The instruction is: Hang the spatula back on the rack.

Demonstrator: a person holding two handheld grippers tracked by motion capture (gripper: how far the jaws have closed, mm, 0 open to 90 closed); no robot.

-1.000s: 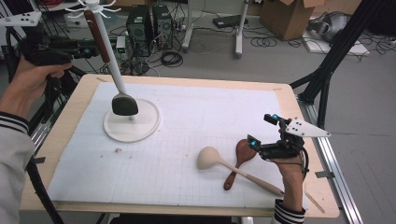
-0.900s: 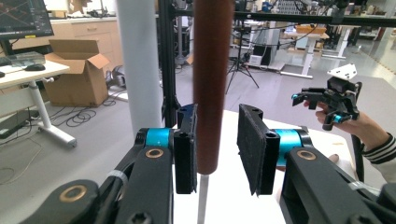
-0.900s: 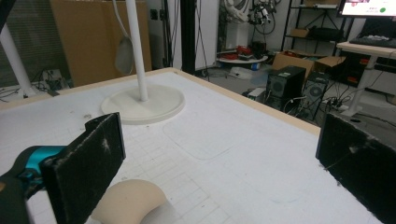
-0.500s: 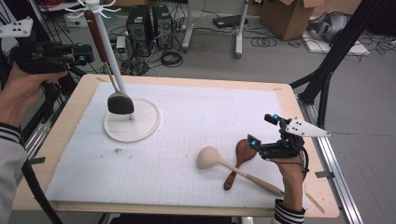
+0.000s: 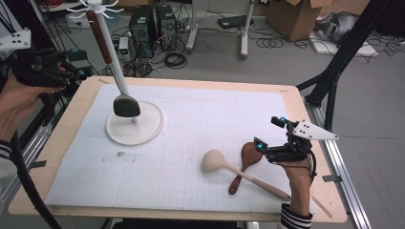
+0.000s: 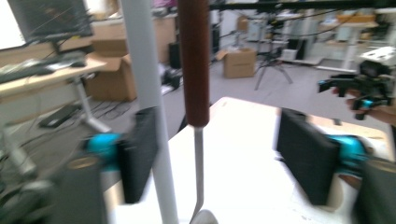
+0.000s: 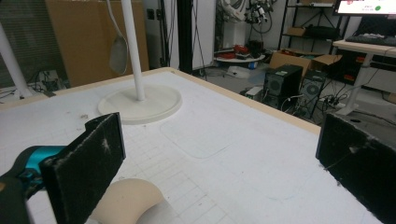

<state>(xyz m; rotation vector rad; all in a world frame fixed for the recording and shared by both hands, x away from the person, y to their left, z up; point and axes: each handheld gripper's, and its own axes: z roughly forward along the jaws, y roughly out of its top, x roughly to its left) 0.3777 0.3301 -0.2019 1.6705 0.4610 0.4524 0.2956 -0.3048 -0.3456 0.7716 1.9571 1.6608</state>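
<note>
A spatula with a brown handle and dark head hangs from the top of a white hook stand. My left gripper is left of the stand, and its jaws have just been opening. In the left gripper view the brown handle hangs free between the open pads, beside the white pole. My right gripper stands open and empty at the table's right, just above a dark wooden spoon and a pale ladle. Its own view has the ladle bowl below one jaw.
A white gridded mat covers most of the wooden table. Computer towers, cables and a cardboard box stand on the floor beyond the far edge. A black frame leg rises at the right.
My left gripper's jaws have opened off the spatula handle, and the hand has drawn back to the left and slightly down. The spatula stays hanging on the stand. The right gripper has kept still.
</note>
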